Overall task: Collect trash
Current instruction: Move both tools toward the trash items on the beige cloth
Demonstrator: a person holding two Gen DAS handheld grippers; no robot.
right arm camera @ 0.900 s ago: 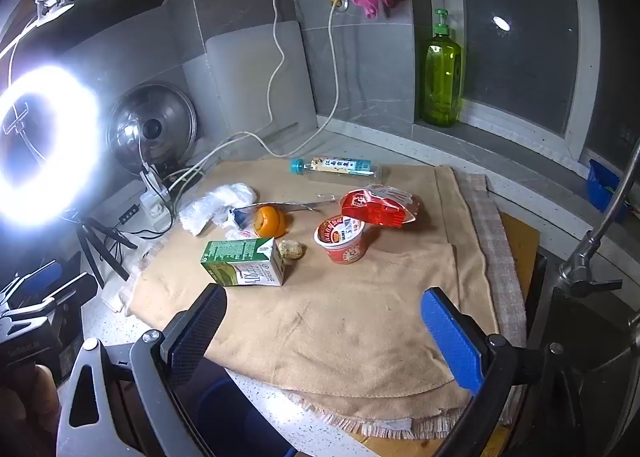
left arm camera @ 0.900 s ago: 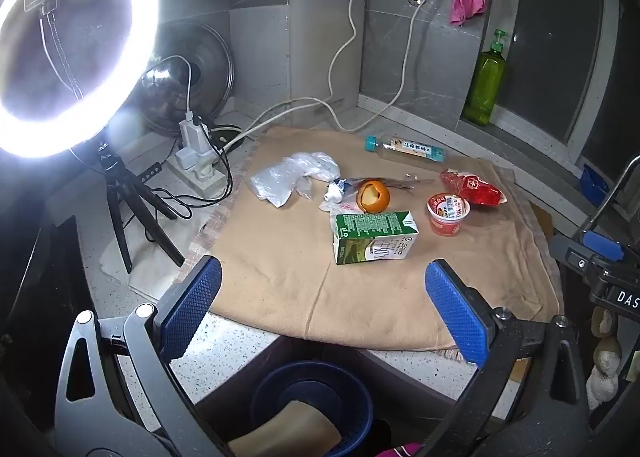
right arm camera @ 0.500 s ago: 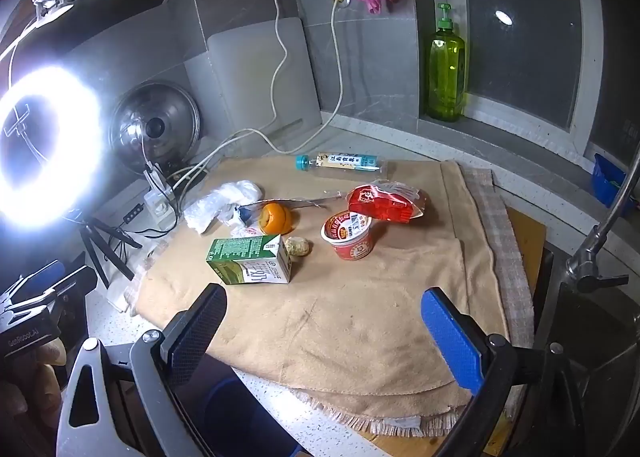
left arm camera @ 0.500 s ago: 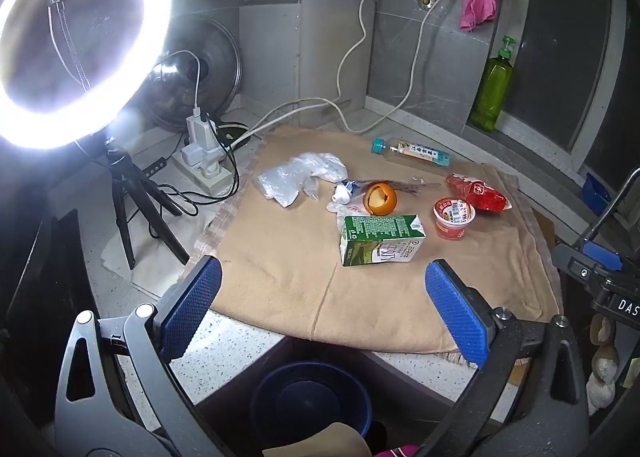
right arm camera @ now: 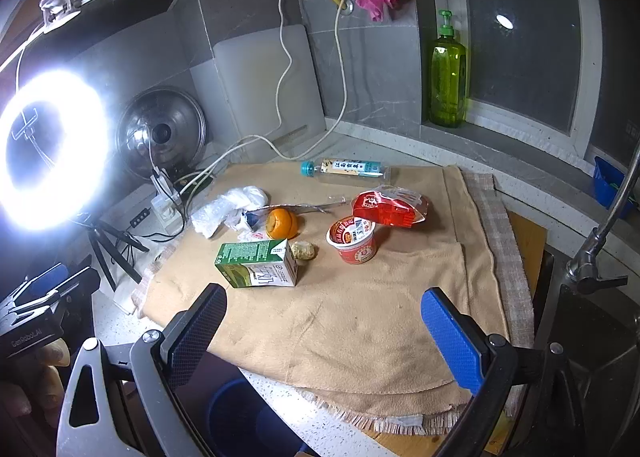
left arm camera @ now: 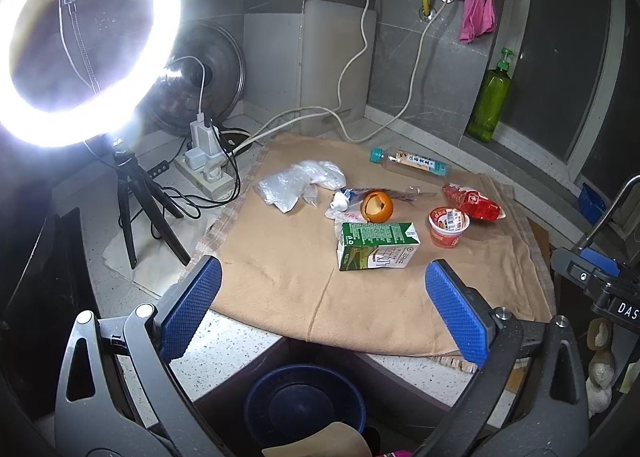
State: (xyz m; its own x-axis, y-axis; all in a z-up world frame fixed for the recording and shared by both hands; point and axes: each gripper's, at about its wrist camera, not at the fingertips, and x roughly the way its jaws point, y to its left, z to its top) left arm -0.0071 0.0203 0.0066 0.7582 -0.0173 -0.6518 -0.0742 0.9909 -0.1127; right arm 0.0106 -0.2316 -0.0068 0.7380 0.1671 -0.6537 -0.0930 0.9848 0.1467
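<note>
right gripper [right arm camera: 322, 331] jaws apart | milk carton [right arm camera: 258, 263] lying on cloth [right arm camera: 360, 321]

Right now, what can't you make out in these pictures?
- Bin, left wrist view: its inside is dark, and its lower rim is covered by something tan.
- Small lump: seen only in right wrist view; the milk carton hides it in the left.
- Cup label: too small to read.
</note>
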